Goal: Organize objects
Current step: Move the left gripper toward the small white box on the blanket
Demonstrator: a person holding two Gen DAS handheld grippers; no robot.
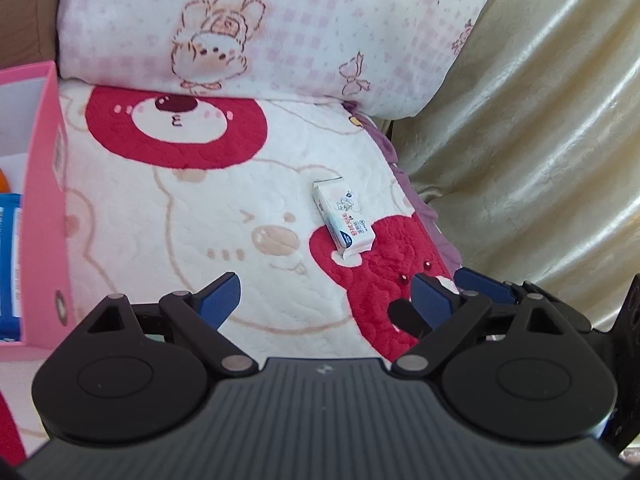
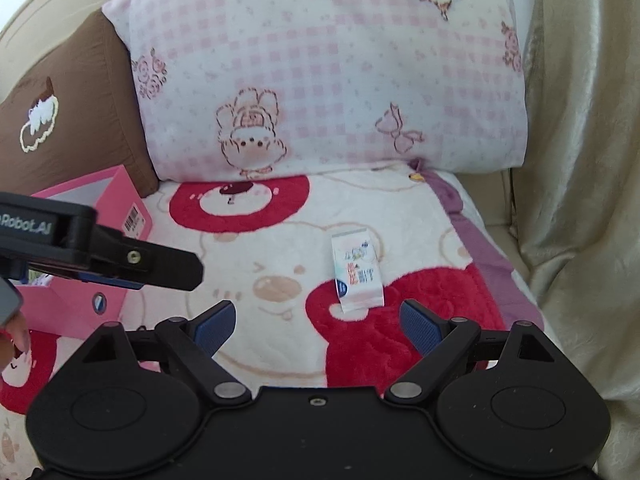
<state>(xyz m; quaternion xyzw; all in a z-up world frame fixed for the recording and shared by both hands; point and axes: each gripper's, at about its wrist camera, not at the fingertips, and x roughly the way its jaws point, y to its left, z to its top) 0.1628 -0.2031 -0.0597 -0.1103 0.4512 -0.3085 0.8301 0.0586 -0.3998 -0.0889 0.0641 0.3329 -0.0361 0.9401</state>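
Observation:
A small white tissue packet with printed cartoon art lies flat on the bear-pattern blanket. My left gripper hangs open short of it, blue pads wide apart and nothing between them. My right gripper is also open and empty, with the packet just beyond its pads. In the left wrist view a blue pad of the right gripper shows at the right edge. The right wrist view catches a black finger of the left gripper at the left.
An open pink box stands on the blanket's left side, with a blue pack inside. A pink checked pillow and a brown cushion lean at the back. Cream satin cloth covers the right.

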